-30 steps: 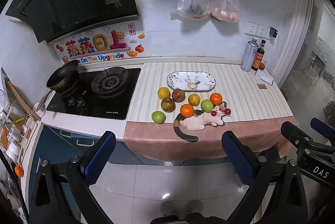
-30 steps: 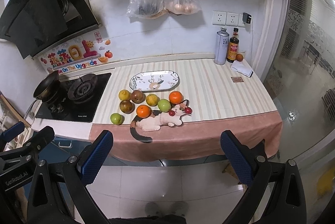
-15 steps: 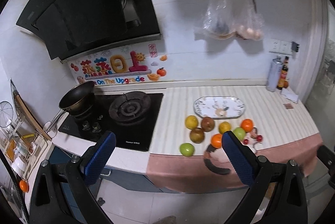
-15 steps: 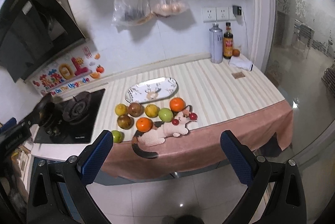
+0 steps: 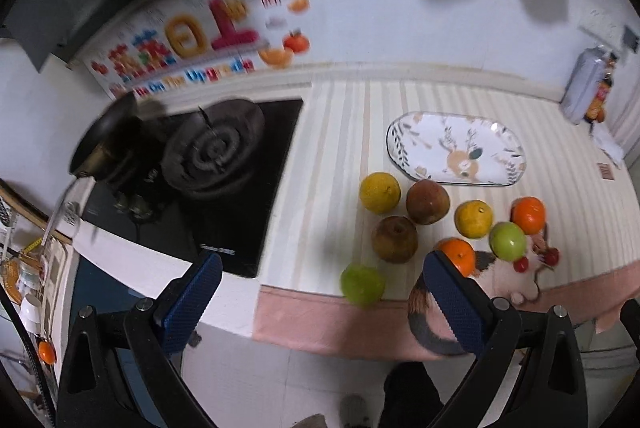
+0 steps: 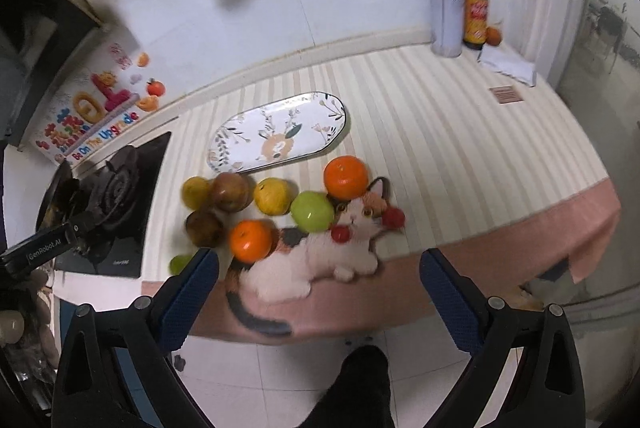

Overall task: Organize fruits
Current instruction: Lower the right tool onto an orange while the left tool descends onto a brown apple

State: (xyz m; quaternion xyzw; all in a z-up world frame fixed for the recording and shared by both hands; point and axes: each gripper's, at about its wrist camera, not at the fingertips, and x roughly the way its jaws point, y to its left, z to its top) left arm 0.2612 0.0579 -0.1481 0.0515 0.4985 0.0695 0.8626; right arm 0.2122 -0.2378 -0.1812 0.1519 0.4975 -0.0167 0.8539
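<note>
Nearest, 2 hand-held grippers hang in the air short of a kitchen counter, over white floor tile. The left gripper [image 5: 326,302] has its blue-padded jaws spread wide with nothing between them. The right gripper [image 6: 318,294] is spread just as wide and also carries nothing.

Beyond them, at the counter's front edge, a pink-bordered cat-print mat [image 6: 320,260] hangs over the edge. A green fruit [image 5: 362,284] sits by itself at that border, closest to the left gripper. Behind it lie 7 more pieces in a loose cluster: 2 oranges [image 6: 251,240] [image 6: 346,176], a green apple [image 6: 312,210], 2 yellow citrus fruits [image 5: 379,192] [image 6: 272,195] and 2 brownish round fruits [image 5: 395,239] [image 5: 427,201]. Several look to be touching.

Just behind the cluster is an oval plate [image 6: 320,143] with a leaf and deer pattern, holding nothing. It is probably where the fruit belongs, so no fruit appears sorted yet.

To do this step well, take an outer piece first, such as the lone green fruit, so neighbours are not knocked. Centre the pads on its widest part and close gently, since round fruit may roll.

The surface is a cream striped counter [image 6: 440,147]. To its left are a black gas hob [image 5: 224,163] and a dark pan [image 5: 106,131]. At the far right corner stand a silver can [image 6: 446,11] and a sauce bottle [image 6: 476,13] against a white tiled wall with colourful stickers. Both views are somewhat blurred.
</note>
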